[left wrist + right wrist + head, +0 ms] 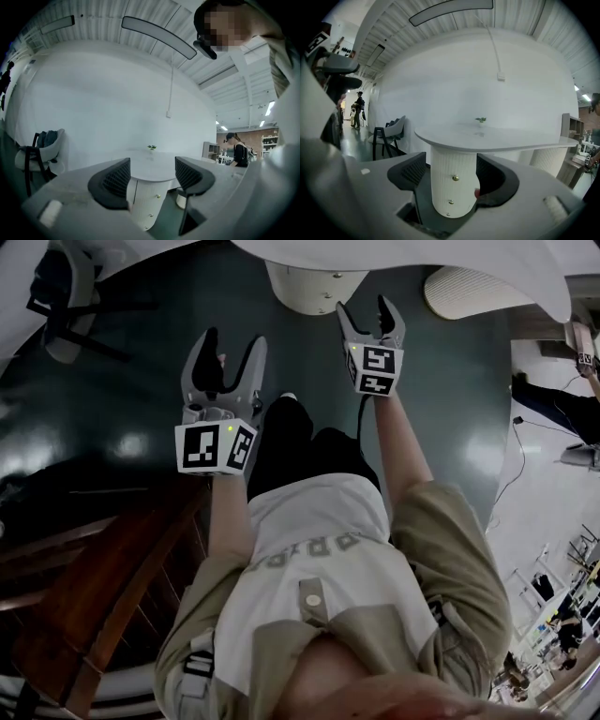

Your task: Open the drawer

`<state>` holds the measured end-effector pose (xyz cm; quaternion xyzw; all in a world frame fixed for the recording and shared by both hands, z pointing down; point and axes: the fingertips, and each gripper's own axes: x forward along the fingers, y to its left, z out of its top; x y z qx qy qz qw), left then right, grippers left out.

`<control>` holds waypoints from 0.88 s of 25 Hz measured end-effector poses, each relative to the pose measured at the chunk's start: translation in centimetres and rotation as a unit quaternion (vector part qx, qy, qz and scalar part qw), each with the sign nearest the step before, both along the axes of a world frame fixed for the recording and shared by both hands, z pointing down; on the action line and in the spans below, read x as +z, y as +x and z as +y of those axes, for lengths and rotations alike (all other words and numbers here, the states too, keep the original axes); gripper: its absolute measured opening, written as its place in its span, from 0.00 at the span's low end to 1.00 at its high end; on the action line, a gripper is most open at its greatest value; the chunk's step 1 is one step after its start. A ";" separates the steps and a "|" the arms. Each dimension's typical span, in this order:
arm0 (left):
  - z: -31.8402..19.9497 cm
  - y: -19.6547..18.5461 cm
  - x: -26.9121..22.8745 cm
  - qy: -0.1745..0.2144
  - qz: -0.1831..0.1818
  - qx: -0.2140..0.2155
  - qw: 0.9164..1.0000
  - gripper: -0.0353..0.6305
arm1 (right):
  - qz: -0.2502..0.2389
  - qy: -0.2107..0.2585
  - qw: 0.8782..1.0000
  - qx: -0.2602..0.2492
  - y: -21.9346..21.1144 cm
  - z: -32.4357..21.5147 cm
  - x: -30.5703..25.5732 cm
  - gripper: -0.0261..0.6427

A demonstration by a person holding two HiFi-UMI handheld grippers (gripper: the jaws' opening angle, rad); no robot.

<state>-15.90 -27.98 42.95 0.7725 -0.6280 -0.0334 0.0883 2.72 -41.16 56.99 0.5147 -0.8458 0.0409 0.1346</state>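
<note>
A white ribbed pedestal under the round white table carries small brass drawer knobs one above another; the drawers look shut. In the right gripper view the pedestal stands straight ahead, framed between the open jaws of my right gripper, still some way off. My left gripper is open and empty, with the same pedestal showing low between its jaws. In the head view both grippers, left and right, hang over the dark floor short of the pedestal.
A grey chair stands left of the table, and a small plant sits on the tabletop. A second ribbed pedestal is at the right. Dark wooden furniture lies at my lower left. People stand far off.
</note>
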 end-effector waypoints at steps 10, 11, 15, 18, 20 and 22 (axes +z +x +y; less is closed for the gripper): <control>-3.3 -0.2 7.8 0.000 0.009 0.008 1.000 0.52 | 0.021 0.003 1.000 0.002 -2.3 -6.2 8.5 0.51; -3.5 -0.3 8.3 0.000 0.010 0.008 1.000 0.52 | 0.025 0.001 1.000 0.002 -2.5 -6.8 9.3 0.50; -4.5 -0.9 9.8 -0.002 0.011 0.006 1.000 0.53 | 0.031 -0.025 0.999 0.009 -3.0 -9.2 12.8 0.45; -5.2 -1.2 10.6 -0.006 0.012 0.005 1.000 0.54 | 0.041 -0.040 0.998 0.014 -3.3 -10.8 14.8 0.45; -5.5 -1.4 11.0 -0.007 0.013 0.003 1.000 0.54 | 0.042 -0.049 0.998 0.019 -3.4 -11.6 15.7 0.45; -5.8 -1.7 11.1 -0.007 0.014 0.002 1.000 0.54 | 0.046 -0.057 0.997 0.021 -3.6 -12.1 16.4 0.45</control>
